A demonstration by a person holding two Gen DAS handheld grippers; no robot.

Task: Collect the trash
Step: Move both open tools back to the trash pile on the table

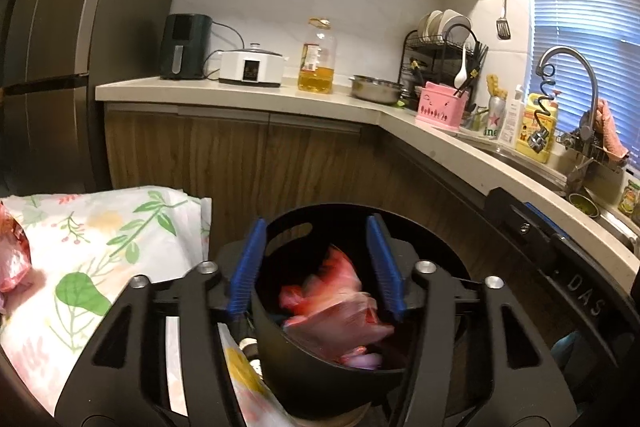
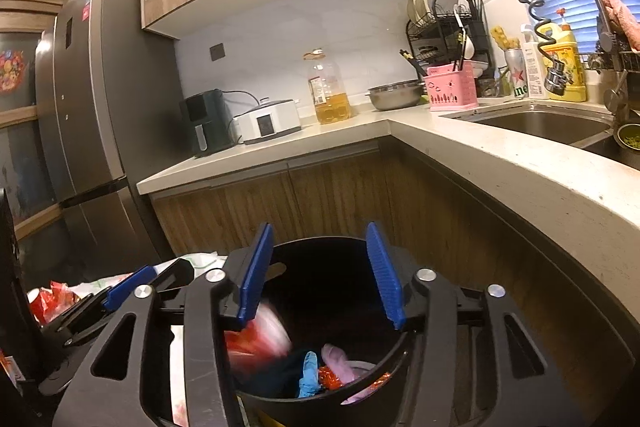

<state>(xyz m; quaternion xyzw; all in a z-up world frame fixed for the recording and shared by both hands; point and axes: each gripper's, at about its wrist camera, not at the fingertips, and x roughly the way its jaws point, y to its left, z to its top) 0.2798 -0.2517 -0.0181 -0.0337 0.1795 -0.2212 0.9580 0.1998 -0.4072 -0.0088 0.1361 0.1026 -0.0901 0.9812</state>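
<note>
A blurred red-and-pink wrapper (image 1: 334,301) sits inside the black round bin (image 1: 320,379) — atop other trash.

Matt black plastic bin (image 2: 320,393), glossy crinkled wrapper (image 1: 336,307), wood-grain cabinets (image 2: 304,203).

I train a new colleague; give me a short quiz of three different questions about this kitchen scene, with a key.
1. True or false: the left gripper is shut on the red wrapper.
2. Which lies in the bin? A) a blue glove B) a spoon C) a can
3. Fill in: the oil bottle stands on the ____.

Key: 1. False; both grippers are open and the wrapper, blurred, is over the bin. 2. A. 3. Counter.
</note>
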